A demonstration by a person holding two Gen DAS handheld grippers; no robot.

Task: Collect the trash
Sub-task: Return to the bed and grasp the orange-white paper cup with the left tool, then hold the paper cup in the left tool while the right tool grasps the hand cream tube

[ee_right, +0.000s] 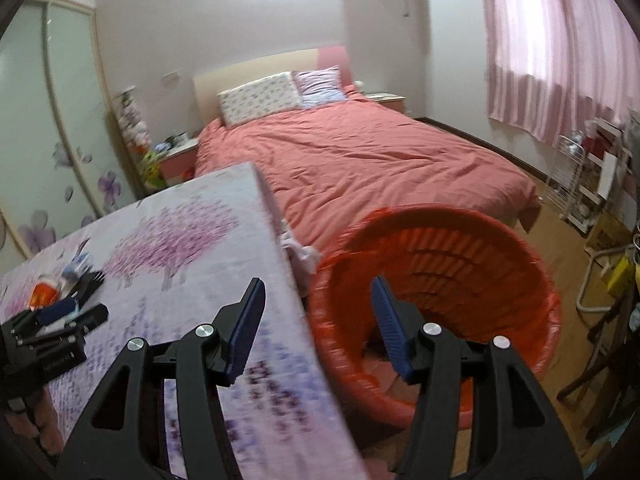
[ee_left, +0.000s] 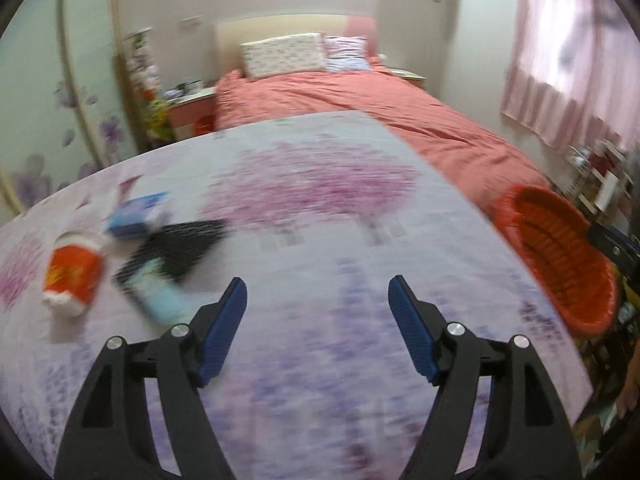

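Observation:
My left gripper (ee_left: 318,286) is open and empty above the flowered tablecloth (ee_left: 320,200). To its left lie a crumpled red and white cup (ee_left: 72,276), a blue and white packet (ee_left: 136,216), a black wrapper (ee_left: 180,246) and a light blue packet (ee_left: 162,292). The orange trash basket (ee_left: 560,256) stands off the table's right edge. My right gripper (ee_right: 318,284) is open and empty, over the table edge beside the basket (ee_right: 440,280). The left gripper (ee_right: 56,328) shows there at the left, near the trash pile (ee_right: 68,284).
A bed with a salmon cover (ee_right: 360,168) and pillows (ee_right: 260,98) lies beyond the table. A wardrobe with flower decals (ee_right: 60,140) is at the left. Pink curtains (ee_right: 560,60), a wire rack (ee_right: 576,184) and clutter are at the right.

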